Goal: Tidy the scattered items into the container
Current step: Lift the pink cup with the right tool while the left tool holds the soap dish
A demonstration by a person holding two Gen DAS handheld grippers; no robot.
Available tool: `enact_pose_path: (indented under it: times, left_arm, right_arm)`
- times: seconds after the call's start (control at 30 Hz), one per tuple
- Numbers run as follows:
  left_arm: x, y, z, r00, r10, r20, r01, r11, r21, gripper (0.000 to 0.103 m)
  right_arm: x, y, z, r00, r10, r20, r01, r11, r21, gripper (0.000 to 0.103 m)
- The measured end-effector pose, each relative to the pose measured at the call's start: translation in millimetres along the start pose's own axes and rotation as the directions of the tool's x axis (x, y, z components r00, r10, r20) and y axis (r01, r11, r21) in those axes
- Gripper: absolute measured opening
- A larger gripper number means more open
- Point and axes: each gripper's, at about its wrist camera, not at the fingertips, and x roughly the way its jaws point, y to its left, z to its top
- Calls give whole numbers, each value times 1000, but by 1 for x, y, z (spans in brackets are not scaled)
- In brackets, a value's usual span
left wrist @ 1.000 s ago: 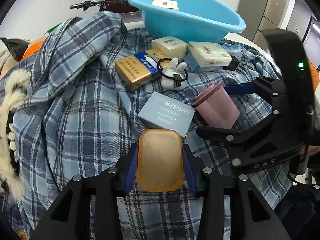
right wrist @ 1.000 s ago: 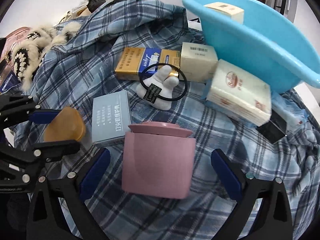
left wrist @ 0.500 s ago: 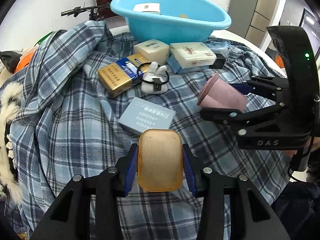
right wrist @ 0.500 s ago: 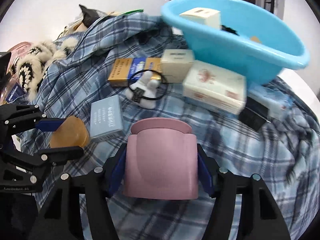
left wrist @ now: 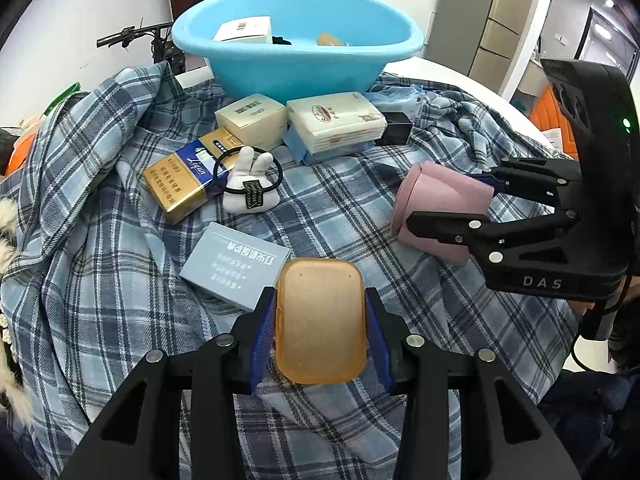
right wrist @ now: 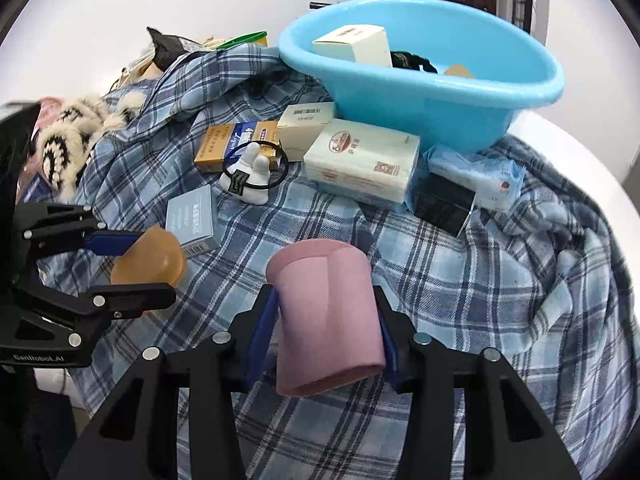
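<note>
My left gripper [left wrist: 320, 328] is shut on an amber soap-box lid [left wrist: 322, 320], held above the plaid cloth. My right gripper [right wrist: 326, 320] has its jaws closing on a pink cup [right wrist: 326, 316], with the blue pads pressing its sides; the cup is lifted and tipped. From the left wrist view the pink cup [left wrist: 436, 208] hangs to the right in the right gripper [left wrist: 460, 200]. The blue basin [left wrist: 296, 40] stands at the back with a cream box [left wrist: 244, 30] and small items inside. The basin [right wrist: 420, 76] sits at the upper right in the right wrist view.
On the plaid cloth [left wrist: 120, 280] lie a grey-blue box [left wrist: 234, 266], a gold-and-blue carton [left wrist: 188, 176], a white rabbit figure with a black hair band [left wrist: 250, 188], a cream box [left wrist: 252, 120], a tissue pack [left wrist: 336, 122] and a black box [right wrist: 444, 202]. Furry clothing [right wrist: 76, 136] lies at the left.
The right gripper's jaws closed from wide apart onto the pink cup and raised it off the cloth. Both grippers moved toward the basin; the left kept its hold on the amber lid.
</note>
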Motion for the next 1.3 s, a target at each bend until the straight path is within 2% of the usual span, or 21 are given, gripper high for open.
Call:
enact_pose_path:
  times: [0.23,0.4,0.47,0.6,0.67,0.73,0.8,0.97,1.1,1.2,1.3]
  left_arm:
    - [-1,6,-3,1000,2,-4,-2,1000,-10,45]
    - [0,6,-3,1000,-5,-5,5,1000,-21,45]
    - [1,3,-2,1000,-10,-7,9,1000,-11,45]
    - [1,-5,1,1000,-15,-4,15,1000,7,45]
    - [1,-8,3,1000,-18,0,18,1000,10,45]
    - [2,-10,6,1000,-20,3,20,1000,14,45]
    - [2,-13,8,1000,-23,7,23,1000,21,45]
    - [1,-18,9,999,-34,10,34,999,32,45]
    - [0,-18,8,999,-36,12,36,999,28,45]
    - [1,-17,6,999,-34,9,34,999,27,45]
    - [3,-15,5,1000,-31,4,31,999,24,45]
  right_arm:
    - [-12,-29,-7,995,-92,29,91,995,44,47]
    - [-32,-53,-16,979,-197,49,193,979,70,47]
    - [-36,-63,-22,977,-209,35,206,975,82,47]
    - [-37,-83,-35,989,-145,-7,144,975,170,51]
    - [-36,-88,-39,993,-119,-12,119,972,200,55]
    - [-34,-88,-41,996,-93,-13,94,974,208,65]
    - [-34,-87,-40,996,-88,0,86,975,206,68]
    - [-34,-74,-34,993,-120,17,117,983,142,68]
    - [-33,-72,-33,997,-71,25,67,989,128,68]
    - [-27,-64,-35,1000,-20,9,20,997,70,68]
    - [-18,-60,-35,1000,-12,8,11,999,51,68]
